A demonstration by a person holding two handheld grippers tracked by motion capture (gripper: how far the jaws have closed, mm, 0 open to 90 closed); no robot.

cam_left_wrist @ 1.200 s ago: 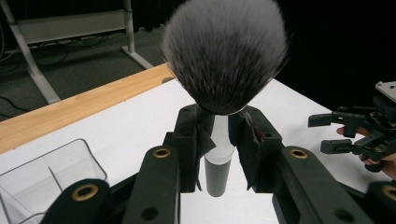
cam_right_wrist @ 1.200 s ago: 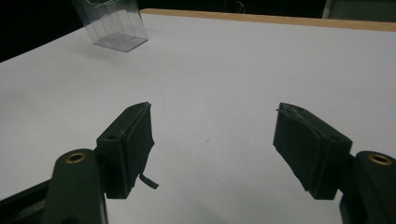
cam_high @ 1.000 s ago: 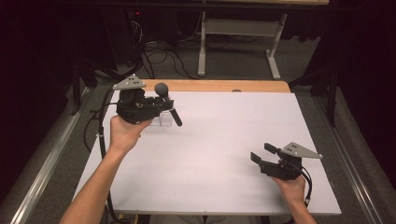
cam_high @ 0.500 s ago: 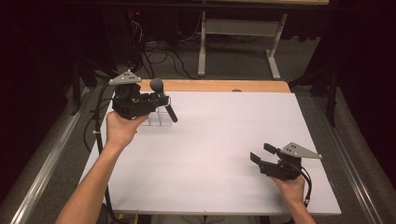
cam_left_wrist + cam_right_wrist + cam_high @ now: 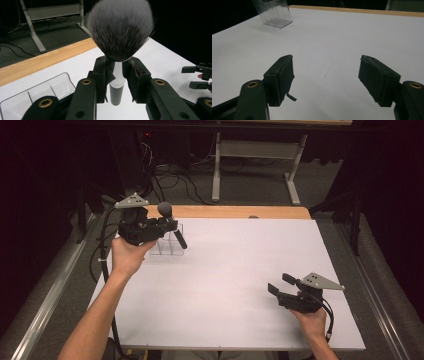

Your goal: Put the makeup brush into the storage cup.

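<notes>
The left gripper (image 5: 167, 227) grips a makeup brush (image 5: 119, 40) by its handle, fingers closed on it. Since 1 second ago it has lifted slightly and now sits above the clear compartment organizer (image 5: 167, 245) at the worktop's (image 5: 235, 285) far-left edge. Insertion appears next. The right gripper (image 5: 281, 286) rests with fingers open, holding nothing.

left tool (image 5: 172, 227): raised, jaws clamped | right tool (image 5: 279, 285): low near table edge, jaws wide apart

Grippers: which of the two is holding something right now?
The left gripper: its fingers are clamped on a makeup brush above the clear organizer. The right gripper rests open on the white table, holding nothing.
</notes>
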